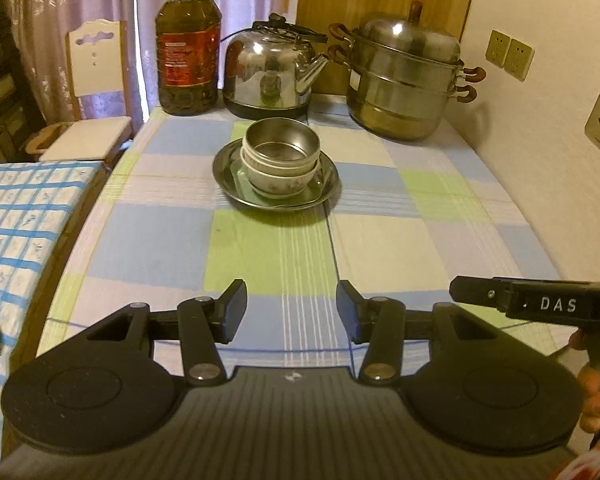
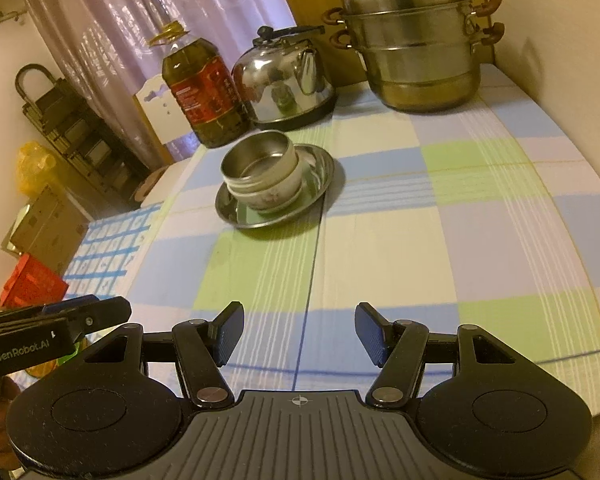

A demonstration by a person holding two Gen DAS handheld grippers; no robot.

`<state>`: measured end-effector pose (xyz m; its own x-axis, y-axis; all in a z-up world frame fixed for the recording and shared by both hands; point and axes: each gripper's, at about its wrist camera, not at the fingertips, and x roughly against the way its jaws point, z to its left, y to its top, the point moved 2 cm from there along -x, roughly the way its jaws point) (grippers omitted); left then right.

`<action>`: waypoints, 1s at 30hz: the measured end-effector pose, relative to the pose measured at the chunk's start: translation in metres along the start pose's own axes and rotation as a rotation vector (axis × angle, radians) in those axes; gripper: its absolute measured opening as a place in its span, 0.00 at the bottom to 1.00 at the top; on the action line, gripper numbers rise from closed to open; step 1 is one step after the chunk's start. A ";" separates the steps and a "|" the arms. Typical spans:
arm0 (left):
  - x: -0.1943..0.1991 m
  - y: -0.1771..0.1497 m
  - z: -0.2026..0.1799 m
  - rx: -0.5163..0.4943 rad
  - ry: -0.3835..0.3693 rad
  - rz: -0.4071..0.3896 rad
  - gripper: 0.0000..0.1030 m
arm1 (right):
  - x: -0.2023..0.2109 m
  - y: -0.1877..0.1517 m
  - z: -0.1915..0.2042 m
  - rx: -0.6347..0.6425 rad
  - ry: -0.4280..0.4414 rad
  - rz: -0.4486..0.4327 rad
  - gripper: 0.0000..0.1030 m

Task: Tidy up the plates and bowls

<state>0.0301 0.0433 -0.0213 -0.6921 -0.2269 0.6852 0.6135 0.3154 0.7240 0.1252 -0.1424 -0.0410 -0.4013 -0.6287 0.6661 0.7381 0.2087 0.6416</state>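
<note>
A steel bowl sits nested on top of stacked white ceramic bowls, all resting on a round steel plate in the middle of the checked tablecloth. The right wrist view shows the same steel bowl, ceramic bowls and plate from the right side. My left gripper hangs open over the near part of the table, well short of the stack, with nothing between its fingers. My right gripper is likewise open and empty, just as far back from the stack.
An oil bottle, a steel kettle and a stacked steamer pot line the far edge of the table. A white chair and a patterned bed cover lie to the left. The wall with sockets bounds the right side.
</note>
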 end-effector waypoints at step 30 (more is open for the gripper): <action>0.025 -0.036 -0.004 -0.020 -0.063 0.056 0.43 | 0.022 -0.043 0.034 0.042 -0.015 0.052 0.60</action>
<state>-0.0078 0.0228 -0.0297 -0.6784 -0.1506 0.7191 0.6591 0.3077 0.6863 0.0660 -0.1392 -0.0411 -0.3712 -0.6047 0.7046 0.7352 0.2721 0.6208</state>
